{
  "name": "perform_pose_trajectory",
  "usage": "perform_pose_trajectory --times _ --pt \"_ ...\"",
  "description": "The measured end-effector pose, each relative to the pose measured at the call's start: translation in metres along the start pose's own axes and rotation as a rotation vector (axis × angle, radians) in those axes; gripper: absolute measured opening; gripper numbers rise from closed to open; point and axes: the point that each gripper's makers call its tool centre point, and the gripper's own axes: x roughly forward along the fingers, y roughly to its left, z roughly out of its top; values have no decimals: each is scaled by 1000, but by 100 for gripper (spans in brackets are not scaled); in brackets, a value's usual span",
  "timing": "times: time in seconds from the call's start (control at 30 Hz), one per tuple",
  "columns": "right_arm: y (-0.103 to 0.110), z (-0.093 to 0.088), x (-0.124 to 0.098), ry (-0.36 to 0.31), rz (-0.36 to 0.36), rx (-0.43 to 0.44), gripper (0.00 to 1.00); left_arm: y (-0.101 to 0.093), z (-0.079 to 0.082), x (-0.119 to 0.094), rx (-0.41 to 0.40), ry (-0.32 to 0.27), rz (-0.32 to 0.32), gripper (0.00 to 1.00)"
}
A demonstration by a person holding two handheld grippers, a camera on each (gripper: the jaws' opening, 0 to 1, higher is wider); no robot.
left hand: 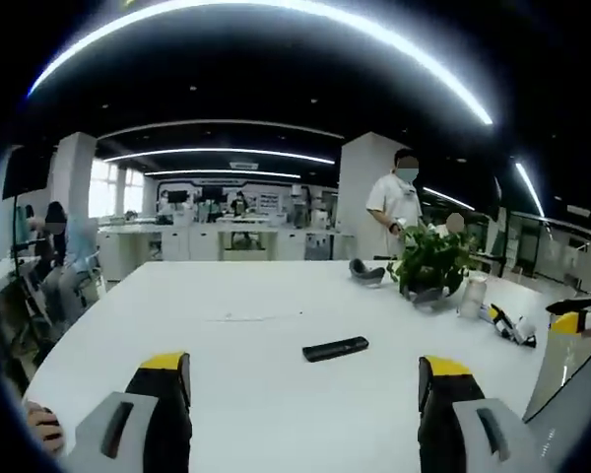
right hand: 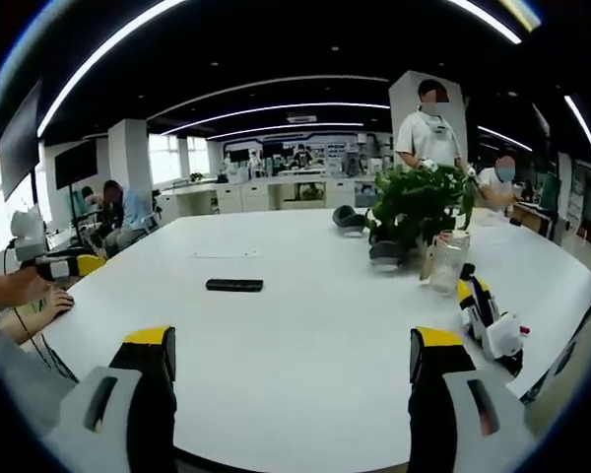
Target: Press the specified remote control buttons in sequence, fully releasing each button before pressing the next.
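A wide white worktop (left hand: 276, 394) is seen. A potted plant (right hand: 419, 212) stands toward its far side. A black remote control (left hand: 335, 349) lies flat mid-worktop, well ahead of both tongs. Left tongs (left hand: 303, 394) and right tongs (right hand: 291, 370) are spread apart, pinching nothing.

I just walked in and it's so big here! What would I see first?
First, a big white table with a black remote control lying flat on it, alone in the open middle. Behind it stands a leafy green potted plant, with a clear jar beside it. Bright curved light strips sweep across the dark ceiling.
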Motion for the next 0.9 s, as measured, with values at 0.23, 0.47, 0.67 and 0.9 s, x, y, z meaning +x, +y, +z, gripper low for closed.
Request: perform_pose_trajectory --times 0.23,0.47,0.67,0.9 --pt "2 0 -1 -3 14 -1 100 -7 2 -43 0 -35 45 100" --pt "6 0 -1 -3 29 -8 100 -11 -3 -70 8 -63 106 100" --pt "6 1 -2 -7 31 -8 100 -11 -1 -77 68 -115 165 100" --pt "8 1 -1 -4 35 -20 100 -6 -2 -78 74 -113 180 100"
